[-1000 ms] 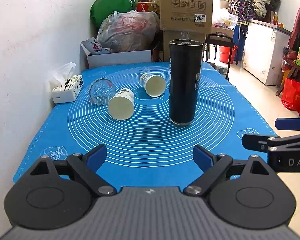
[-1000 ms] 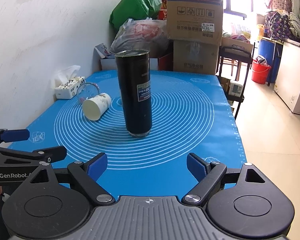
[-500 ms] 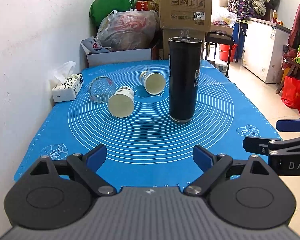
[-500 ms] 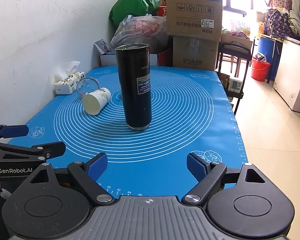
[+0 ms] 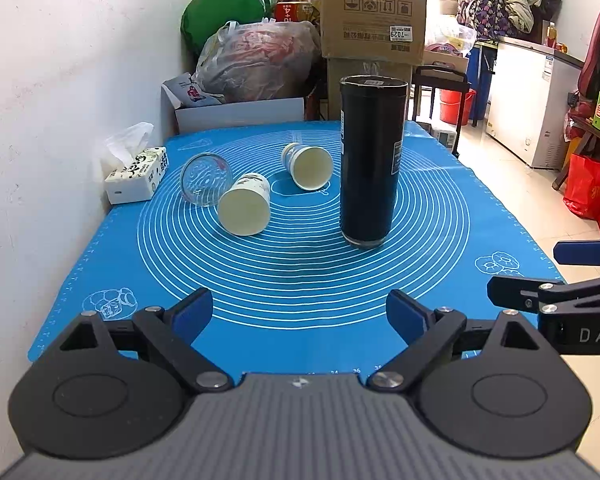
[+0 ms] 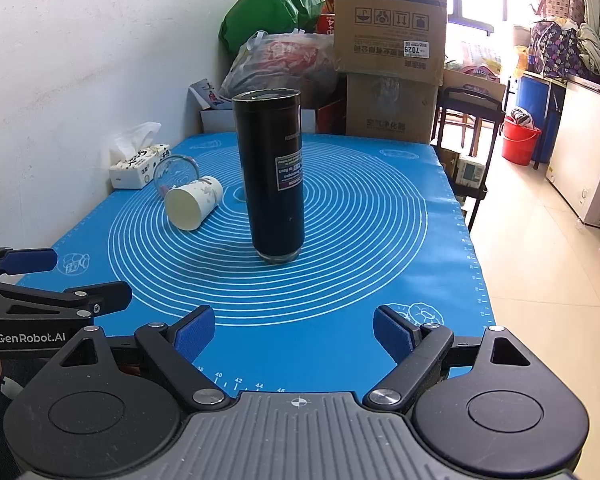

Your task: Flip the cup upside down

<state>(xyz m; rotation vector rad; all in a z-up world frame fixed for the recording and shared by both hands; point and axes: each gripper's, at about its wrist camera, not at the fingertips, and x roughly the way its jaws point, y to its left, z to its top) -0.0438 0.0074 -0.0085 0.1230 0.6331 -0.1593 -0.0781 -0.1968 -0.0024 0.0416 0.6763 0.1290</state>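
Tall black cup stands upright near centre of blue mat; label on its side reads inverted. W/ the cup as ref: two paper cups and a clear glass lie on their sides to its left, tissue box further left by the wall. Left gripper & right gripper both over the mat's near edge, well short of the cup, fingers spread wide, holding nothing.
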